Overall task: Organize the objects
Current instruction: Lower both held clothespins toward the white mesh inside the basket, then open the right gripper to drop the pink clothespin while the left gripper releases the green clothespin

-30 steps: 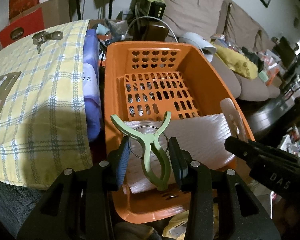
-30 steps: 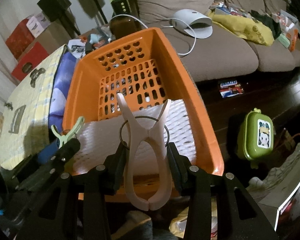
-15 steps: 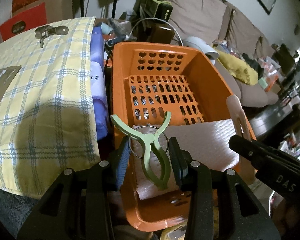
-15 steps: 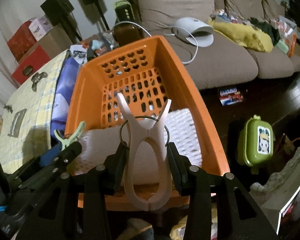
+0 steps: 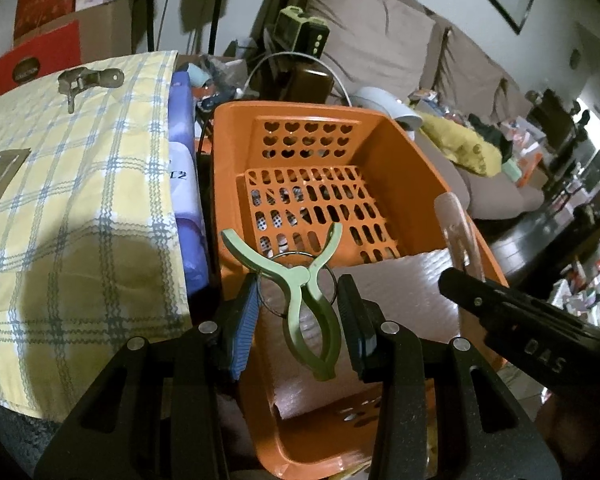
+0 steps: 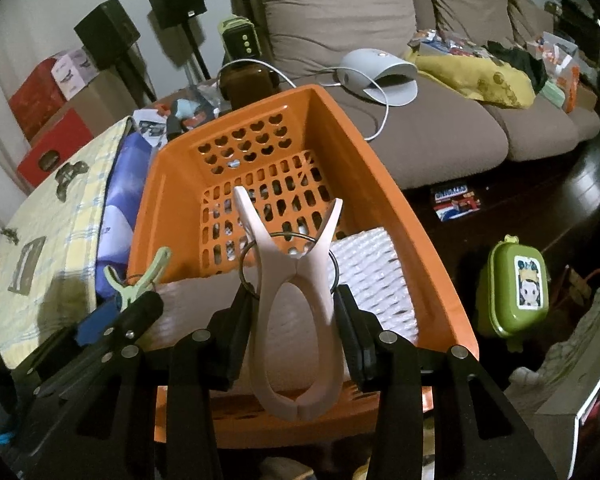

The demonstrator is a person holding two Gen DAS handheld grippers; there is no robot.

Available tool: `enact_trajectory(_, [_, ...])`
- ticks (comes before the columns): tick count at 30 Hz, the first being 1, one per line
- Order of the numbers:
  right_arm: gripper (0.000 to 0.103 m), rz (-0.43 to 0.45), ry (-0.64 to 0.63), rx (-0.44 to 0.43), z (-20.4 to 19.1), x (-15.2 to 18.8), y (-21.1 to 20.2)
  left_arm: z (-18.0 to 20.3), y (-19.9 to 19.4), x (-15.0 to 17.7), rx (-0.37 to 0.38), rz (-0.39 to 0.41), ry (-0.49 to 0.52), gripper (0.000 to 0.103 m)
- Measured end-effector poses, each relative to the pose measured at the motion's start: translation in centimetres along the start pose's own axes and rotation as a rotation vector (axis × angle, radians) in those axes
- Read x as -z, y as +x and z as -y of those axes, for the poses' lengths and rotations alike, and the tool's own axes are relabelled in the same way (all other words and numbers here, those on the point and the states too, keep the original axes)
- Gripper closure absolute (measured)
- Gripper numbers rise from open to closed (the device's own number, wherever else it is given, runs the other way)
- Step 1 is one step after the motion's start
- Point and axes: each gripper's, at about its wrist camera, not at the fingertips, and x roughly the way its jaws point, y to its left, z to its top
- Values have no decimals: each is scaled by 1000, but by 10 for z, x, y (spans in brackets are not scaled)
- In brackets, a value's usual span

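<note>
Gaping pale-green clothes peg (image 5: 306,292), wire-ringed

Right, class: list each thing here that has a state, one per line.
green clothes peg: gripped, prongs spread
pink clothes peg: gripped, prongs spread
left hand-held gripper: shut on green peg
right hand-held gripper: shut on pink peg
orange basket: upright, holds white sheet

Open basket (image 5: 416,148) top; foam sheet (image 6: 364,276) inside

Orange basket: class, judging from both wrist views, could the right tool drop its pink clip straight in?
Probably yes. The right tool holds the pink clip above the orange basket, whose top is open; only white foam sheet lies inside.
</note>
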Motion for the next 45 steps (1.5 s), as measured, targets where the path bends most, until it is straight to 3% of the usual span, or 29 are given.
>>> enact_trajectory(10, [62,-30,88,-17,15,1,20,4,-4,1,116,51,23,67])
enact_trajectory(22, [61,-16,104,16,21,0,11,-6,3,-1,191,-29,-28,66])
enact_trajectory(36, [61,-7,150,18,30,0,4,5,-1,2,182,-43,13,66])
enact_trajectory(41, [61,15,127,44,26,-2,-9,8,-2,2,184,-81,31,53])
enact_trajectory(45, [55,54,127,46,26,-4,-18,14,-9,4,194,-86,59,44])
